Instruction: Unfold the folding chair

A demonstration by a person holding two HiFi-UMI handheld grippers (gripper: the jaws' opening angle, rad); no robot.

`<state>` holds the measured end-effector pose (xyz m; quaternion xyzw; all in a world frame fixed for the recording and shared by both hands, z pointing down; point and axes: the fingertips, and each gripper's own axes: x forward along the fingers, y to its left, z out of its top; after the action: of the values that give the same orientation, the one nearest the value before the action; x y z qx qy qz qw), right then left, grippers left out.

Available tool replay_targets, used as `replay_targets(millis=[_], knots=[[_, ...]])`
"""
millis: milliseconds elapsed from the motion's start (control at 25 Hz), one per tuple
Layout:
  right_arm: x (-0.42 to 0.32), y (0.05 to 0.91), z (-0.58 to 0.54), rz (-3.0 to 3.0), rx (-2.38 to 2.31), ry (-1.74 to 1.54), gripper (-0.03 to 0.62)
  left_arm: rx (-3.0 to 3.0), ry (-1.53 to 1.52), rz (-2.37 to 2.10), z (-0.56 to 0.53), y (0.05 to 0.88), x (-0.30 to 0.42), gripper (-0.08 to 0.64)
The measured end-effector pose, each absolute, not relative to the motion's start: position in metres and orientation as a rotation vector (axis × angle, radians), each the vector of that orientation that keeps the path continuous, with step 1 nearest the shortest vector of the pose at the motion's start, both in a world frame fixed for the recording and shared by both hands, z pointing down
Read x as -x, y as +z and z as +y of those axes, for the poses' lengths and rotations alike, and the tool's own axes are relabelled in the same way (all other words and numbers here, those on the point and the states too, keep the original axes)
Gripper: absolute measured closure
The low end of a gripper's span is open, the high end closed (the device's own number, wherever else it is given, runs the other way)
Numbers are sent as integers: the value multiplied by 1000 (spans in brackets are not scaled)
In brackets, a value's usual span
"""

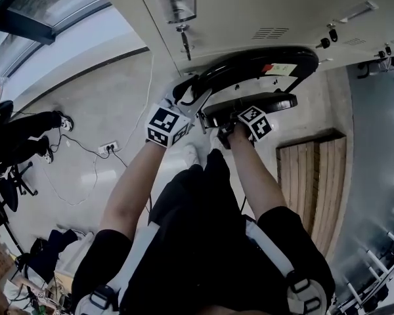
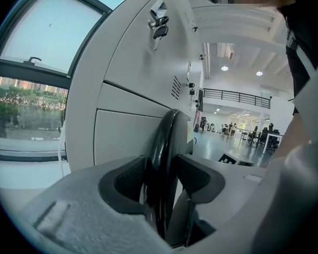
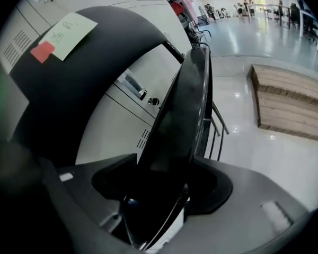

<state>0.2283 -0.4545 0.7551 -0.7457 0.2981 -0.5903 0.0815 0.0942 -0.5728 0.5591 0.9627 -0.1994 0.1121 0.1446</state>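
A black folding chair leans against white lockers (image 1: 249, 12). Its curved backrest (image 1: 262, 63) (image 2: 165, 136) (image 3: 69, 83) carries a pale and a red sticky note (image 3: 69, 28). The seat (image 1: 253, 105) (image 3: 185, 105) is hinged out a little below it. My left gripper (image 1: 192, 87) (image 2: 161, 180) is shut on the backrest's upper left edge, with the thin black panel pressed between both pads. My right gripper (image 1: 224, 125) (image 3: 167, 187) points steeply down and is shut on the seat's near edge, which fills the jaws. The chair's thin metal legs (image 3: 220, 131) show behind the seat.
Keys hang in a locker door (image 1: 184, 35) (image 2: 158, 23) above the chair. A low wooden slatted platform (image 1: 312, 182) (image 3: 291, 99) lies on the floor to the right. A power strip with cables (image 1: 108, 148) and a seated person's legs (image 1: 33, 136) are at left. My own legs (image 1: 203, 202) stand close to the chair.
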Motion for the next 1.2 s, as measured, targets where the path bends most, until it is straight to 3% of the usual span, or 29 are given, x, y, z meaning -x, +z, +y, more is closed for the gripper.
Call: replay_targets(millis=[280, 1200], knots=[[-224, 751, -435, 893, 2167, -1648, 413, -2777, 314, -579, -576, 564, -93, 370], [-215, 785, -269, 841, 1954, -1554, 405, -2803, 295, -598, -529, 577, -97, 371]])
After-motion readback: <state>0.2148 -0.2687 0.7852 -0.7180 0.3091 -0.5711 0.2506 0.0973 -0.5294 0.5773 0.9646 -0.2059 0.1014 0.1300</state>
